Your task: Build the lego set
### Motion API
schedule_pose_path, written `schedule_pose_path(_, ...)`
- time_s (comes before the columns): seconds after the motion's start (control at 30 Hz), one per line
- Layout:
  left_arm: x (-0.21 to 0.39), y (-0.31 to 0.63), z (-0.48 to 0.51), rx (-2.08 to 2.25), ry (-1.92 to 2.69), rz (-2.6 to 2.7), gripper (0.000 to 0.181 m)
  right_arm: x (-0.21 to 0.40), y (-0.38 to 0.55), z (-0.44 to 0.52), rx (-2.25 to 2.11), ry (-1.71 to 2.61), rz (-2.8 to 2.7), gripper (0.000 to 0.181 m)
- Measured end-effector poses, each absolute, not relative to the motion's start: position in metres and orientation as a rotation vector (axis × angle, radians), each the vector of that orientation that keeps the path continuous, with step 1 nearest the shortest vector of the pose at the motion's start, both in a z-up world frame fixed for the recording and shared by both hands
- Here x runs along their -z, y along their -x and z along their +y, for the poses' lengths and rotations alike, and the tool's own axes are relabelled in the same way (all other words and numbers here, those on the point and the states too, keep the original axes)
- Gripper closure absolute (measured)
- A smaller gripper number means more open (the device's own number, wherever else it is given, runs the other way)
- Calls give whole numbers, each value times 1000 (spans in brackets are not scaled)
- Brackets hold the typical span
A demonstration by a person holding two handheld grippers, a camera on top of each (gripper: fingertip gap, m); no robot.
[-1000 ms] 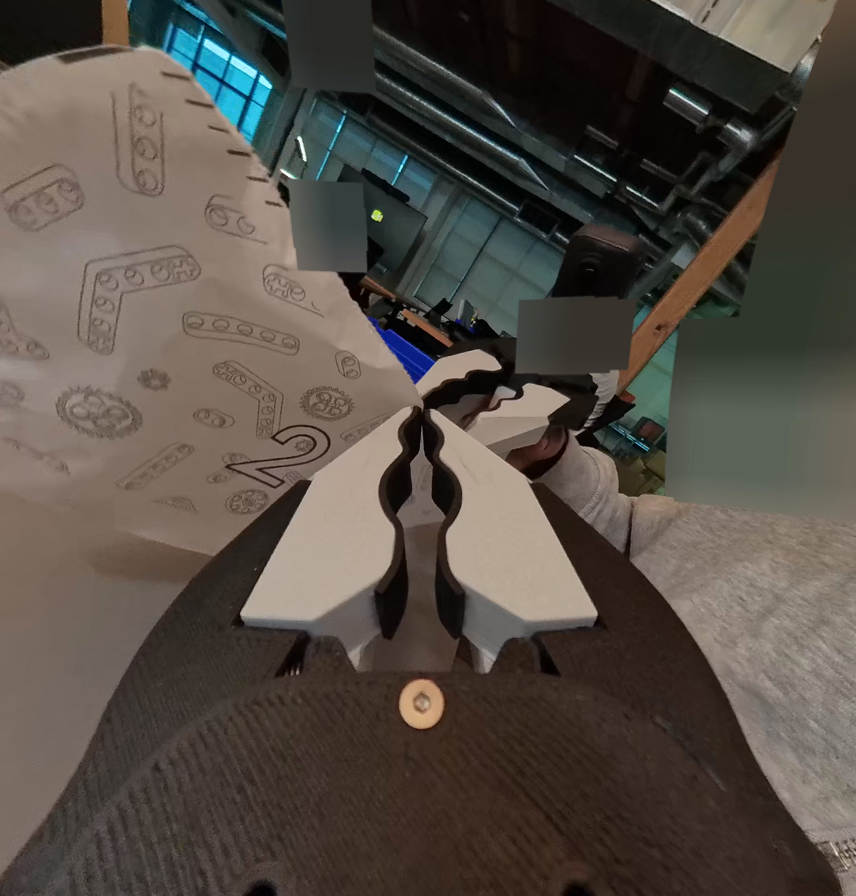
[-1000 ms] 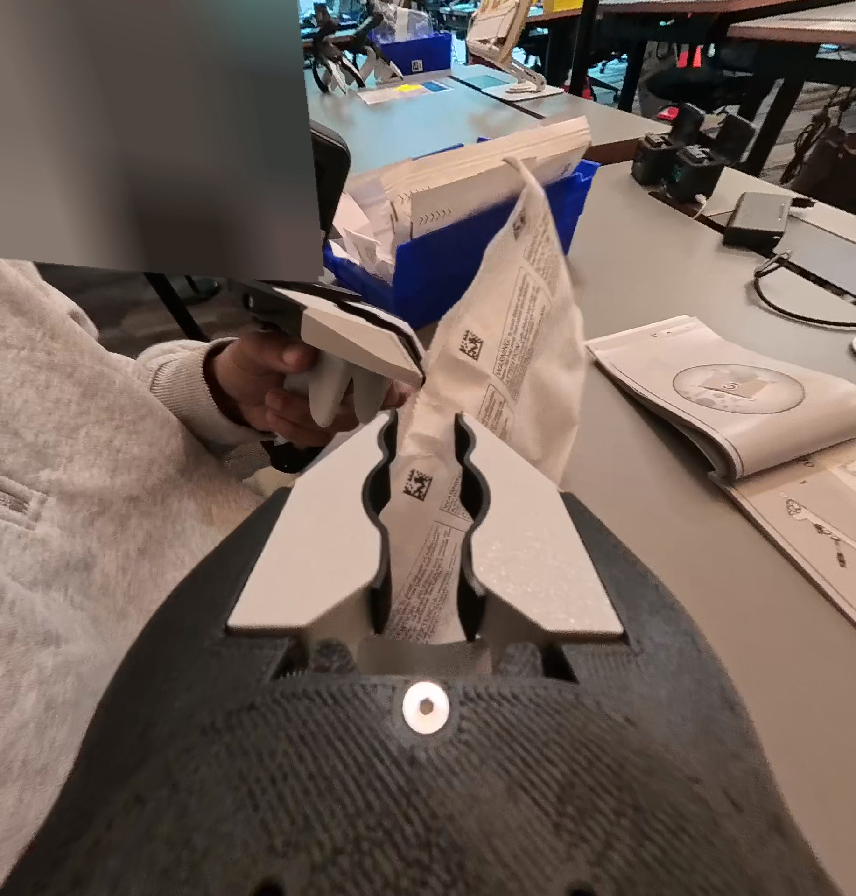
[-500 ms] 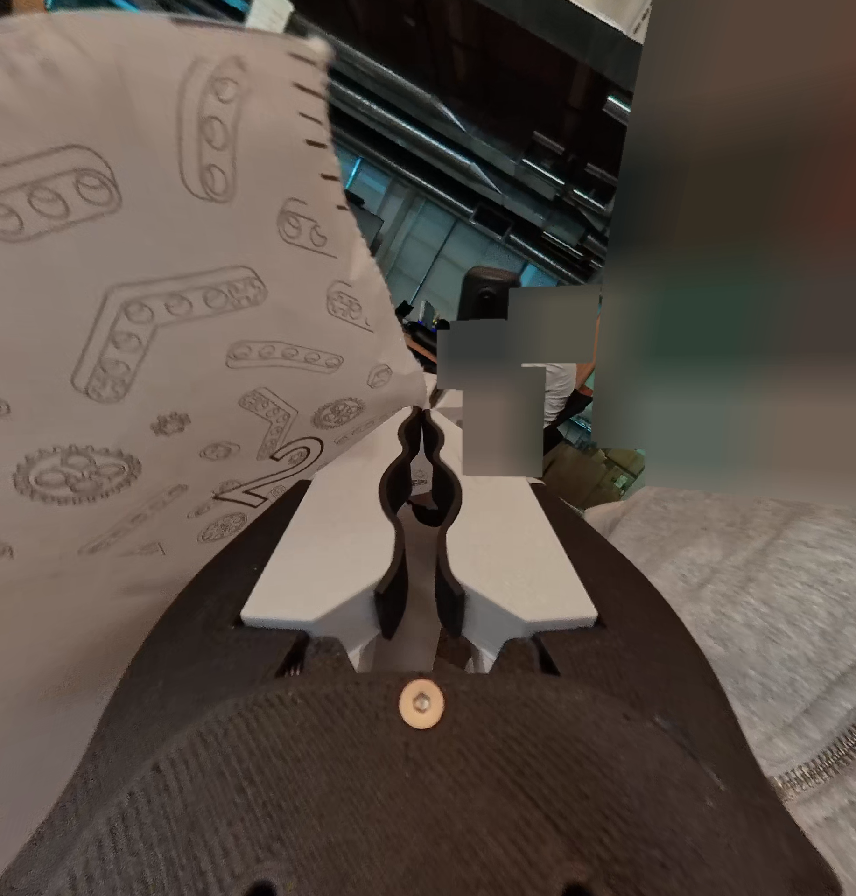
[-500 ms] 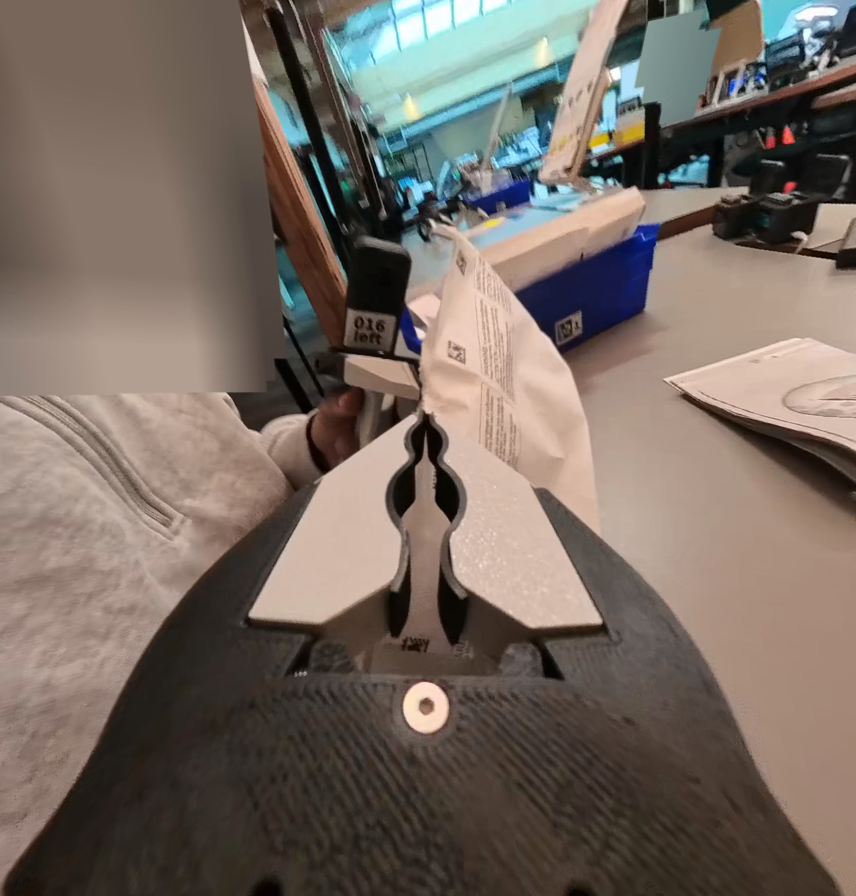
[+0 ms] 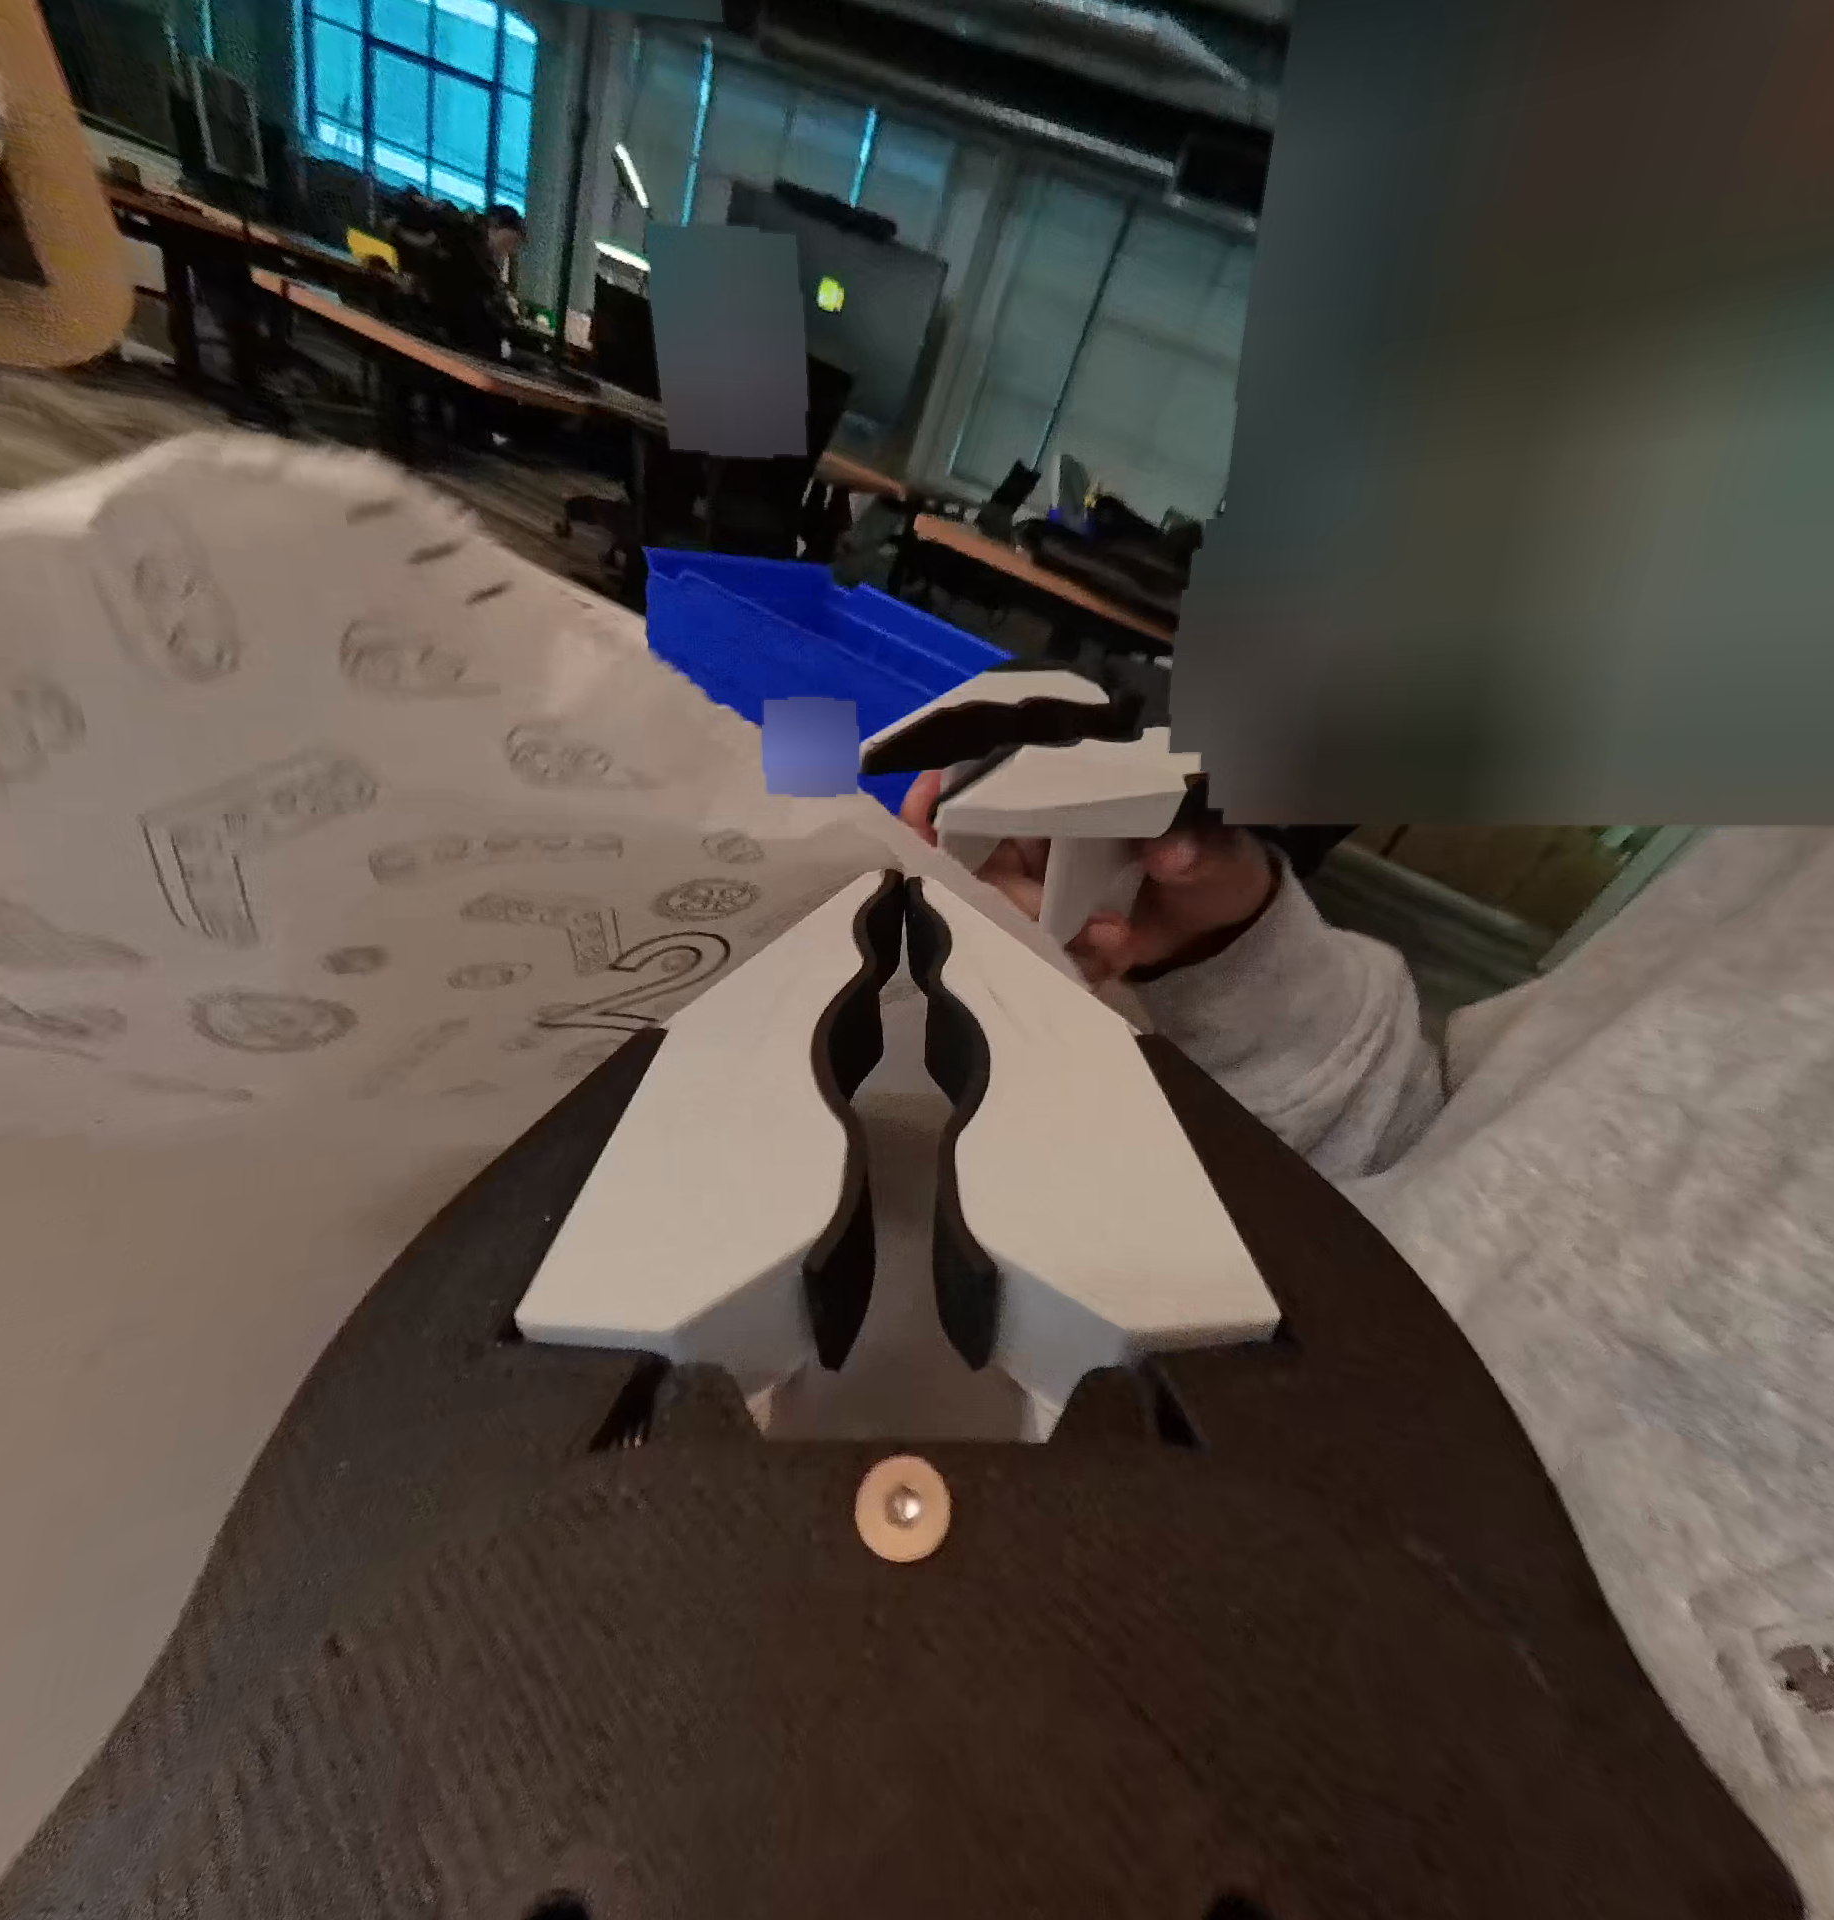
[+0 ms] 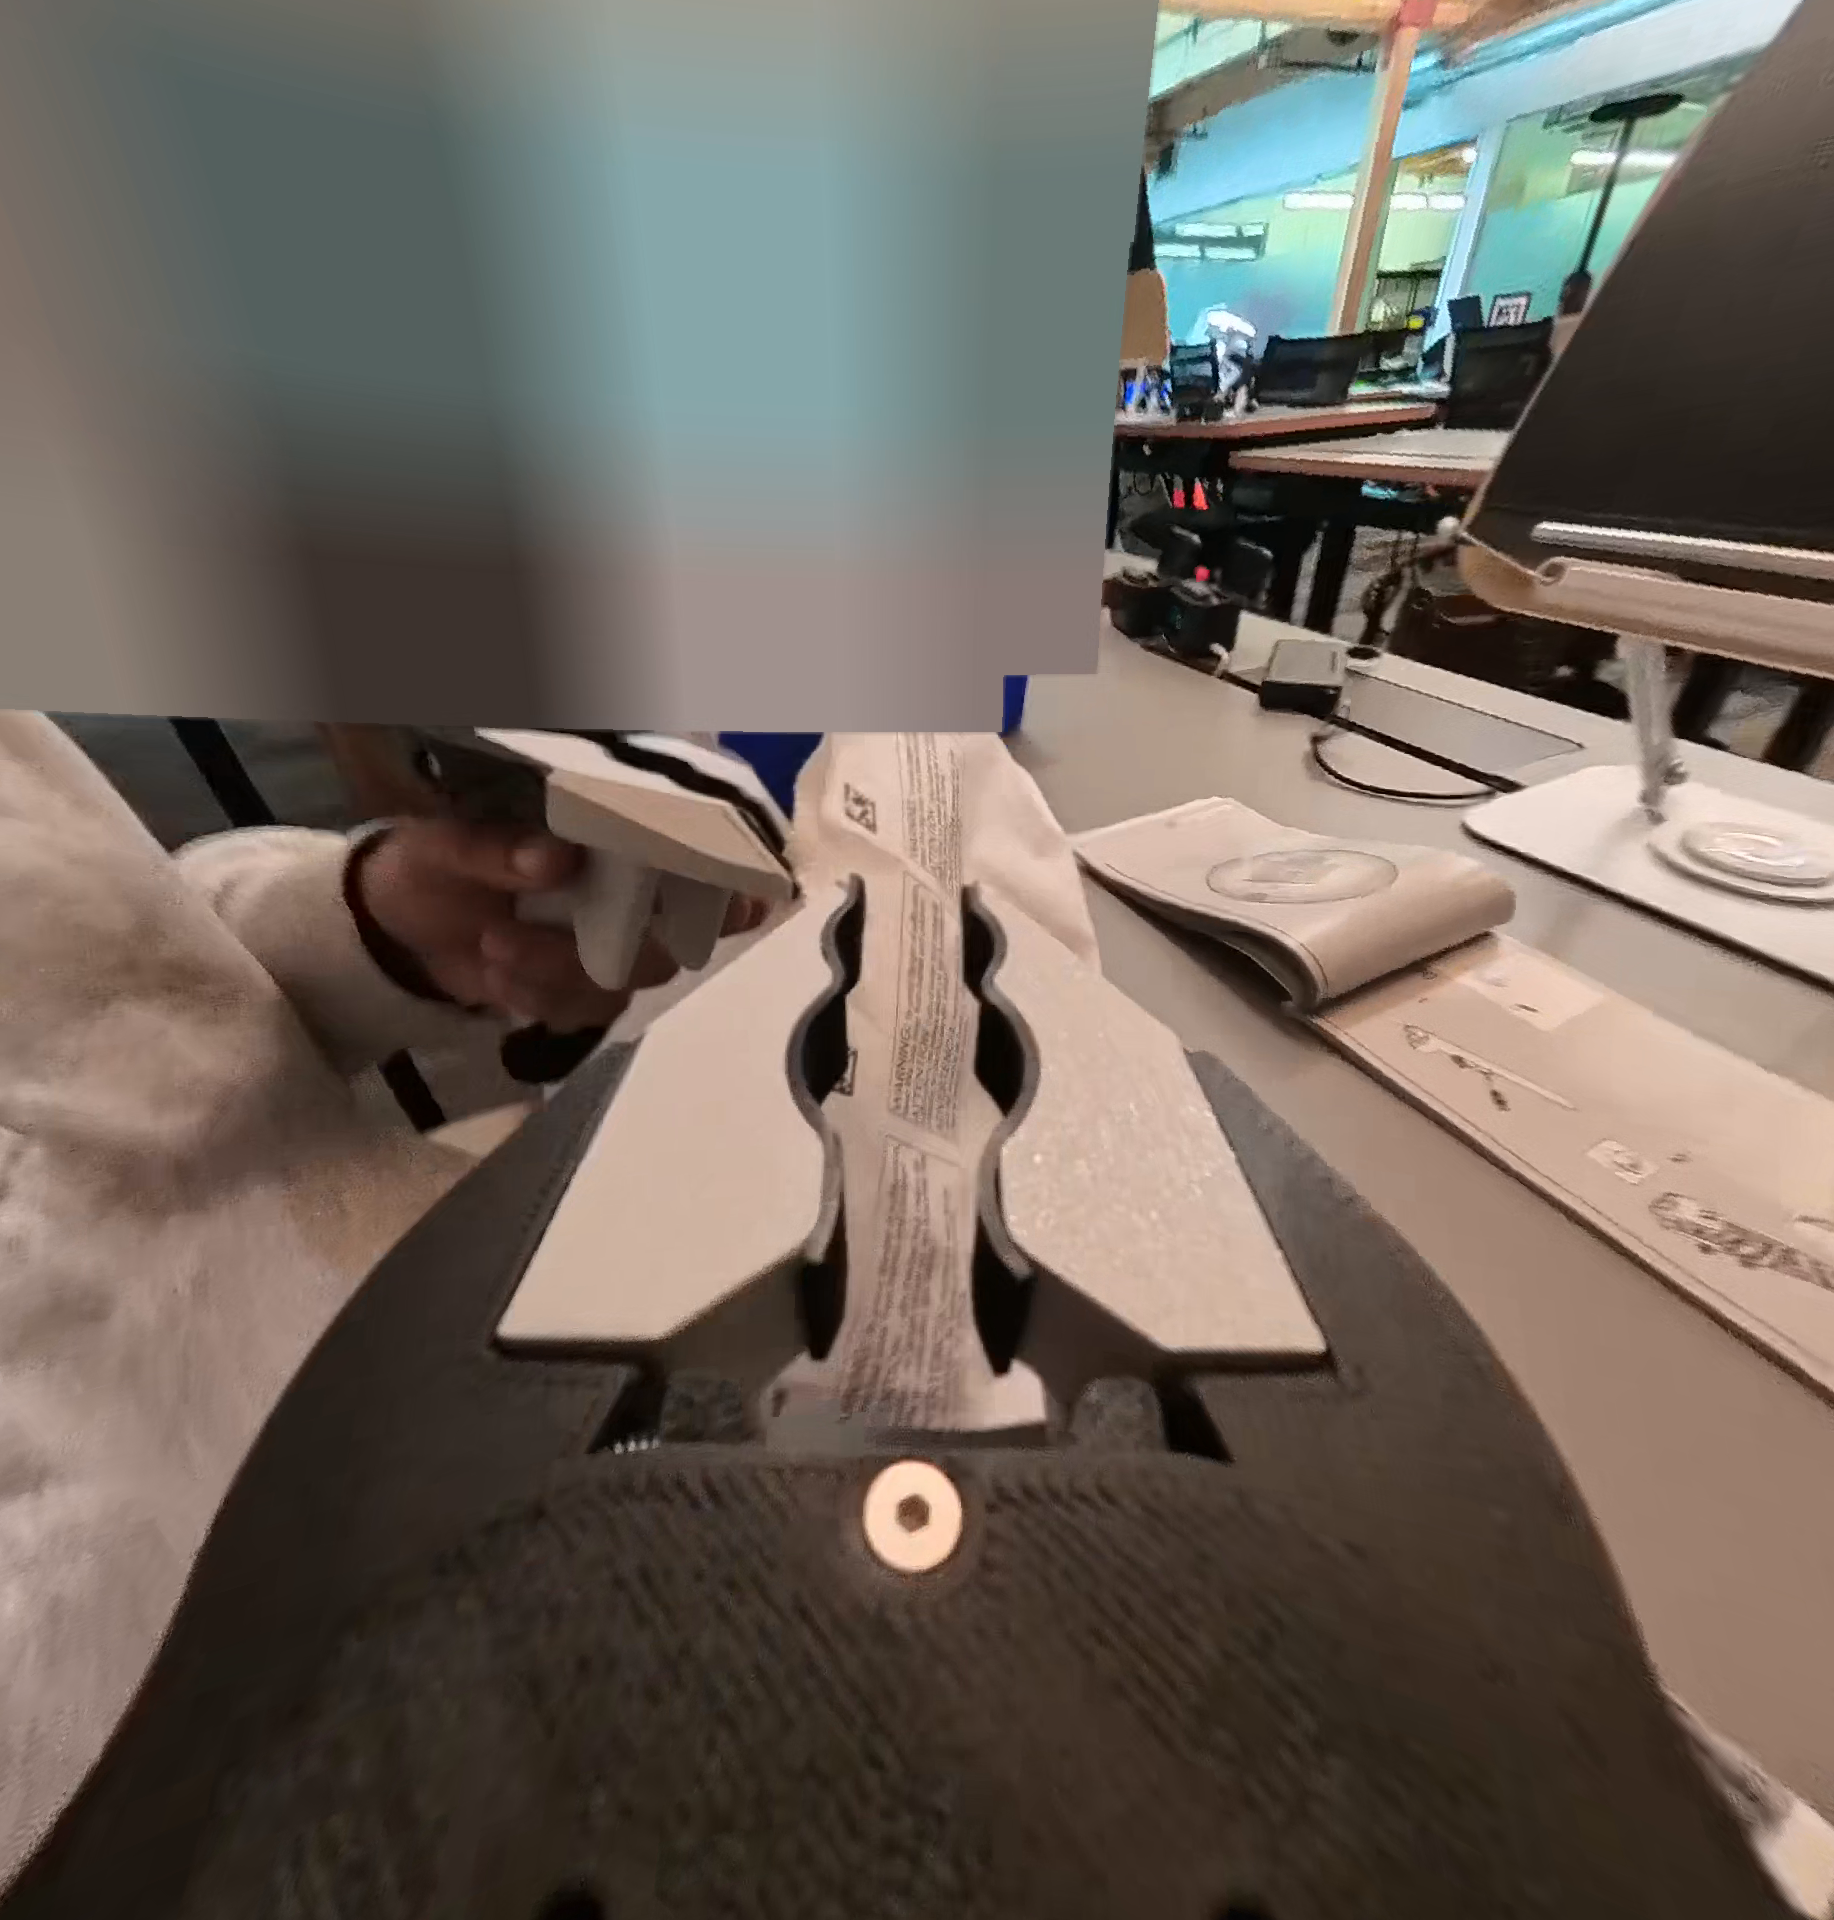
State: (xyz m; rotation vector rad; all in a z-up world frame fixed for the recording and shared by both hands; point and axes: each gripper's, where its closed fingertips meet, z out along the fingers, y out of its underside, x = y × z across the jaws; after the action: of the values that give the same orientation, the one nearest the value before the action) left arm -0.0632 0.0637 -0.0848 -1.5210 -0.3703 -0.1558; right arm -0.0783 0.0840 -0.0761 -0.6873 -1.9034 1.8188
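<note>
Left tongs (image 5: 902, 883) pinch the paper parts bag (image 5: 300, 831) at its edge; right tongs (image 6: 908, 894) stand spread around it above the tabletop (image 6: 1308, 1195). To tear cleanly, I'd clamp the right close beside the left.

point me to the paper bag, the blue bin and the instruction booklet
paper bag (image 5: 300, 831): left wrist view, on its printed side, left of the fingers.
blue bin (image 5: 788, 634): left wrist view, on its near wall, behind the bag.
instruction booklet (image 6: 1297, 894): right wrist view, on the top page of its folded stack on the table.
</note>
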Motion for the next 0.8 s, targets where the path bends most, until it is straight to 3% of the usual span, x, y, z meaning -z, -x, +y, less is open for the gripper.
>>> schedule_pose_path(0.1, 92, 61, 71, 63, 1604, -335, 181, 95, 77, 81, -1621, 690, -2024, 144)
schedule_pose_path(0.27, 96, 65, 79, -21, 1631, -345, 181, 89, 71, 79, -1610, 685, -2026, 131)
schedule_pose_path(0.57, 86, 63, 79, 0, 1550, -364, 181, 87, 84, 92, -1488, 771, -1953, 147)
schedule_pose_path(0.67, 87, 61, 79, -18, 1556, -345, 181, 84, 88, 96, -1440, 784, -1913, 179)
schedule_pose_path(0.8, 90, 56, 80, -25, 1575, -328, 181, 92, 86, 97, -1406, 813, -1962, 181)
